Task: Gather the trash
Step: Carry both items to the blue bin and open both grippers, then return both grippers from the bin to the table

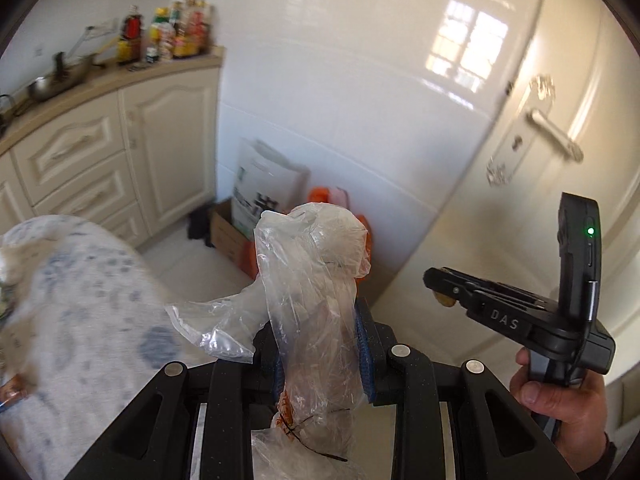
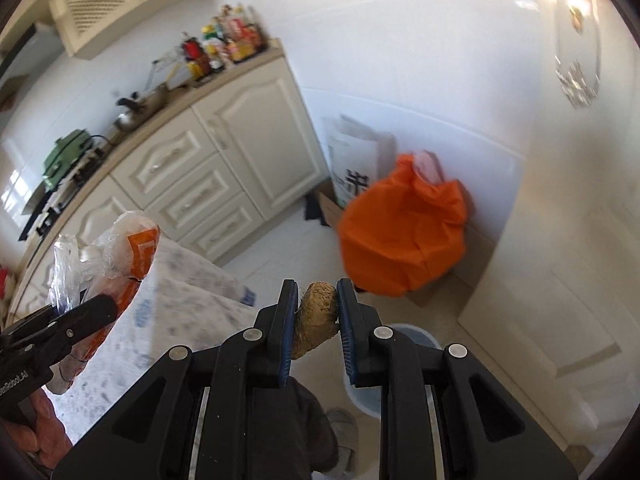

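Left gripper clamped on a crumpled clear plastic bag, which rises between the blue pads and hangs below them; orange print shows on the bag in the right wrist view. Right gripper closed narrow on a brown, fibrous lump, pinched between both pads. In the left wrist view the right gripper appears at right, held by a hand, with a green light on its body.

Room: a kitchen with glossy white wall tiles and a pale tiled floor. Cream cabinets with drawers run under a beige counter that bears a wok, a cluster of bottles and, in the right wrist view, a green appliance. A cream door with a metal lever handle stands at right. In the corner between cabinets and door: a white printed sack, a cardboard box and an orange bag. A blue-rimmed bin sits on the floor just below the right gripper. A table under a white, blue-patterned cloth lies at left, beside the bag.
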Demonstrator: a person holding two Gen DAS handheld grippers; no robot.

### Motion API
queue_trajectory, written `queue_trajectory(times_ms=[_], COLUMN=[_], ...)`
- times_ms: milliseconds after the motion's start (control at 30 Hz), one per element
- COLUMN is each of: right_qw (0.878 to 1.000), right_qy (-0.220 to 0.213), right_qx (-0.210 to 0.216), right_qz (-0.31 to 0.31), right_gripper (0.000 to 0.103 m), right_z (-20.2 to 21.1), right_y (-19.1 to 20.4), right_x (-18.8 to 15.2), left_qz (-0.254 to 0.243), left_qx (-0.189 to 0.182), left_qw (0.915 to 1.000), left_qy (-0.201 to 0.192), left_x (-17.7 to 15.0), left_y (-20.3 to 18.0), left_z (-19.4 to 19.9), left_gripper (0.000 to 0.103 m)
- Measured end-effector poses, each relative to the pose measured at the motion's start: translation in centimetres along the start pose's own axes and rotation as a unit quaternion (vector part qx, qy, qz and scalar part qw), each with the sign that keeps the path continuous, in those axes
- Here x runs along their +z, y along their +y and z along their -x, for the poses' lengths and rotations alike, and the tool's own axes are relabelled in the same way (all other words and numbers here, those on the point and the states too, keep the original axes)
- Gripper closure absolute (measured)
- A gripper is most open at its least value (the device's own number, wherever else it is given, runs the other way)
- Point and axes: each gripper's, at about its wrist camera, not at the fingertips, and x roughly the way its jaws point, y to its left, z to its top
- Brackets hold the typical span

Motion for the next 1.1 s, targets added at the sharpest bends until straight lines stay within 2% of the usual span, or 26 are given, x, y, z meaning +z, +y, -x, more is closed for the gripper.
queue_trajectory(times_ms=[200,467,500,533,567,633,700,767,833,867,900,1100], right_qw=[0.998,0.99,0.989,0.988,0.987,0.986,0.985,0.985,0.984,0.984,0.983,0.984], right_qy=[0.042,0.096,0.101,0.105,0.108,0.108,0.106,0.103,0.099,0.094,0.09,0.08], right_qx=[-0.009,-0.004,-0.003,-0.005,-0.007,-0.012,-0.016,-0.022,-0.027,-0.034,-0.041,-0.046], right_qz=[-0.046,-0.1,-0.108,-0.114,-0.119,-0.13,-0.136,-0.139,-0.144,-0.149,-0.152,-0.153], right_gripper=[0.083,0.08,0.08,0.08,0.08,0.073,0.059,0.05,0.031,0.012,0.002,0.0], right_z=[-3.7,-9.1,-9.7,-10.0,-10.3,-10.5,-10.4,-10.1,-9.9,-9.6,-9.4,-8.3], right_y=[-5.1,-9.5,-9.9,-10.2,-10.5,-11.2,-11.6,-11.9,-12.0,-12.1,-12.1,-10.7], right_x=[-1.5,-3.5,-3.7,-3.9,-4.0,-4.3,-4.4,-4.5,-4.5,-4.4,-4.4,-3.8], left_qz=[-0.015,-0.011,-0.013,-0.015,-0.015,-0.014,-0.016,-0.021,-0.026,-0.026,-0.026,-0.028], left_qx=[-0.016,-0.029,-0.027,-0.024,-0.019,-0.009,-0.001,0.011,0.024,0.03,0.036,0.072], left_qw=[0.9967,0.9867,0.9854,0.9838,0.9825,0.9832,0.9851,0.9866,0.9886,0.989,0.9895,0.9919], left_qy=[0.079,0.159,0.167,0.177,0.185,0.182,0.171,0.161,0.147,0.143,0.138,0.101], left_x=[0.9,2.0,2.6,2.9,3.1,3.6,3.5,3.4,3.2,3.2,3.2,2.6], left_y=[-3.5,-5.0,-4.8,-4.7,-5.2,-5.7,-5.9,-5.9,-5.6,-5.5,-5.4,-5.6], left_z=[-8.3,-17.7,-18.8,-19.8,-20.7,-21.7,-21.4,-21.1,-20.3,-19.9,-19.4,-14.8], left_gripper=[0.078,0.076,0.074,0.068,0.055,0.041,0.031,0.017,0.01,0.005,0.004,0.003])
